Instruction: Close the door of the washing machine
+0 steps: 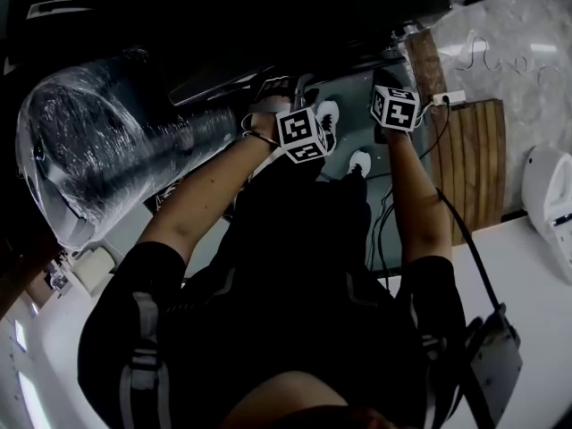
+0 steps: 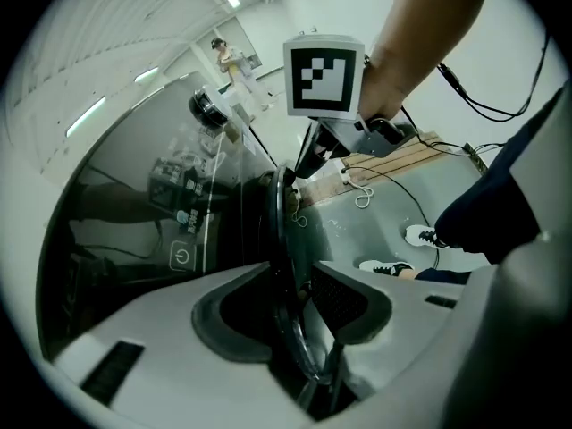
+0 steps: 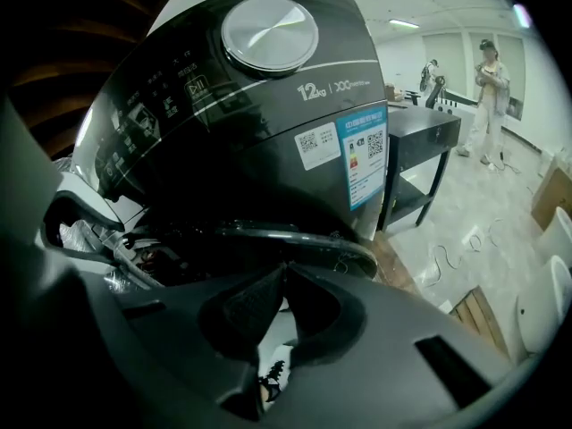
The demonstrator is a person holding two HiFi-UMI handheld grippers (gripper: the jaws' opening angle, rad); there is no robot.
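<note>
Left claw (image 2: 290, 280) clamps the door (image 2: 282, 213) rim. Right claw (image 3: 284, 271) closed, empty, tips just beside that rim.

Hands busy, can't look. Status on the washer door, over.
Left fingers clamp door rim. Right fingers shut, empty. Door open. Nothing seen blocking.

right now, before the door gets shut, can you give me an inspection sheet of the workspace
surface: grey floor, the person's shoes on it
job's things: washing machine, its door swung open
clutter: wooden pallet by the machine
grippers: left gripper shut on the door rim; right gripper shut, nothing between its jaws
cables: white cord on the pallet; black cables on the floor
surroundings: black table, two people standing further off
</note>
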